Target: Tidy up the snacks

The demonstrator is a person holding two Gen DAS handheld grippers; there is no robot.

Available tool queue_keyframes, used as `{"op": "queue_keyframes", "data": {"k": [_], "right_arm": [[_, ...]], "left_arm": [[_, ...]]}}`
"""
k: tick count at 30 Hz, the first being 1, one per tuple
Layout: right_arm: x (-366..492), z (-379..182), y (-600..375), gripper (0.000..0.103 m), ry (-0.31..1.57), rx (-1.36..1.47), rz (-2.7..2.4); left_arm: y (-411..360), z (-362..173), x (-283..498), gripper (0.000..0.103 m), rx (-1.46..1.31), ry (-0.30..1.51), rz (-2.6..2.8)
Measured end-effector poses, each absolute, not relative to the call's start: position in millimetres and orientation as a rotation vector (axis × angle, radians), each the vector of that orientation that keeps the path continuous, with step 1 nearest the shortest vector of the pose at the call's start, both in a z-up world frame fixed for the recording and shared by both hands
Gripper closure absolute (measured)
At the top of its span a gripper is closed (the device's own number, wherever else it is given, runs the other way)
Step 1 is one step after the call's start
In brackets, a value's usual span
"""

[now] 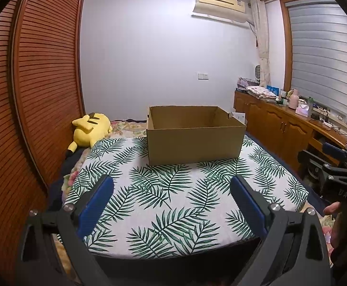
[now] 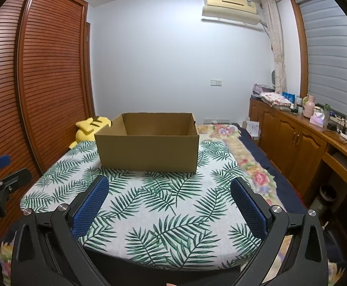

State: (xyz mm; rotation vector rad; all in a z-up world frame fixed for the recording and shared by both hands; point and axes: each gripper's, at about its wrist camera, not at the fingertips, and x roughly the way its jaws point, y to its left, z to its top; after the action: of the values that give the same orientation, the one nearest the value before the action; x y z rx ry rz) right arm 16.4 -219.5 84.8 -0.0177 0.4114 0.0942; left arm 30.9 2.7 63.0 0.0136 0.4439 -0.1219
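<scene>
An open brown cardboard box (image 1: 195,140) stands on a board covered with a palm-leaf cloth (image 1: 173,202) on the bed; it also shows in the right wrist view (image 2: 147,150). Its inside looks empty as far as I can see. No snacks show in either view. My left gripper (image 1: 172,183) is open and empty, held above the near part of the cloth, short of the box. My right gripper (image 2: 168,184) is open and empty too, beside the left one; it shows at the right edge of the left wrist view (image 1: 333,157).
A yellow plush toy (image 1: 90,131) lies at the bed's far left by the slatted wardrobe (image 1: 42,83). A wooden cabinet (image 1: 280,124) with clutter runs along the right wall under the window. Flowered bedding (image 2: 257,174) lies right of the cloth.
</scene>
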Motion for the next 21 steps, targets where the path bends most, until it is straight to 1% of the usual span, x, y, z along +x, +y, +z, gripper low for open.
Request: {"op": "queue_keyframes", "data": {"k": [21], "right_arm": [[14.6,83.4,-220.2,0.0,0.408,-0.017,0.088]], "left_arm": [[4.7,66.1,26.2,0.004,0.014,0.429,-0.112]]}}
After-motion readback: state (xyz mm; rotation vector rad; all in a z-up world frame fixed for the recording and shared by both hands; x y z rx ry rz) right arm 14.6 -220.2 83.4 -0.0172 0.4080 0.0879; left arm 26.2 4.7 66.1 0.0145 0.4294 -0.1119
